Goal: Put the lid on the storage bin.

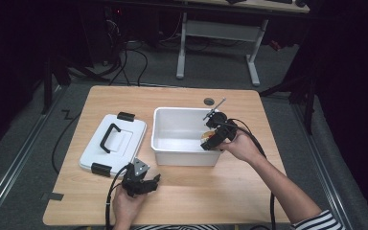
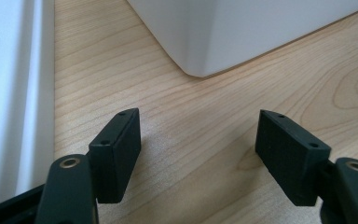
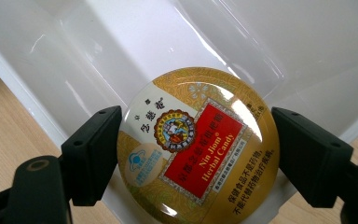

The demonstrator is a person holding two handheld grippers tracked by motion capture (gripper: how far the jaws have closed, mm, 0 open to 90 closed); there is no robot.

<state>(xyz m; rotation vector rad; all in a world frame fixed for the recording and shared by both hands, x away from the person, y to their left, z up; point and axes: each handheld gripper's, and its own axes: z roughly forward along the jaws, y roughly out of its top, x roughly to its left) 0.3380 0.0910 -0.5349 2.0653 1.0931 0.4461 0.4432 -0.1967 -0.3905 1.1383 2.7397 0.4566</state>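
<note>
1. High view: a wooden table (image 1: 182, 191) carries a white plastic bin (image 1: 184, 143) near its middle, and the bin's white lid (image 1: 112, 143), with black handle and clips, lies flat just to the left of it. The right gripper (image 1: 210, 141) reaches over the bin's right wall, holding a round gold candy tin (image 1: 206, 136) just inside the rim. The left gripper (image 1: 148, 184) is held low over the table's near edge, in front of the gap between lid and bin, apart from both.

2. Left gripper view: the two black jaws stand wide apart with nothing between them but bare wood. The bin's rounded corner (image 2: 205, 46) lies ahead, and the lid's edge (image 2: 9, 93) runs along the left side.

3. Right gripper view: the jaws are spread about as wide as the candy tin (image 3: 198, 149) and press against its left and right rim, so the tin is clamped between them. Its gold lid with a red label faces the camera. Behind it are the bin's white inner walls and floor (image 3: 135, 42), with strips of table at both lower corners.
</note>
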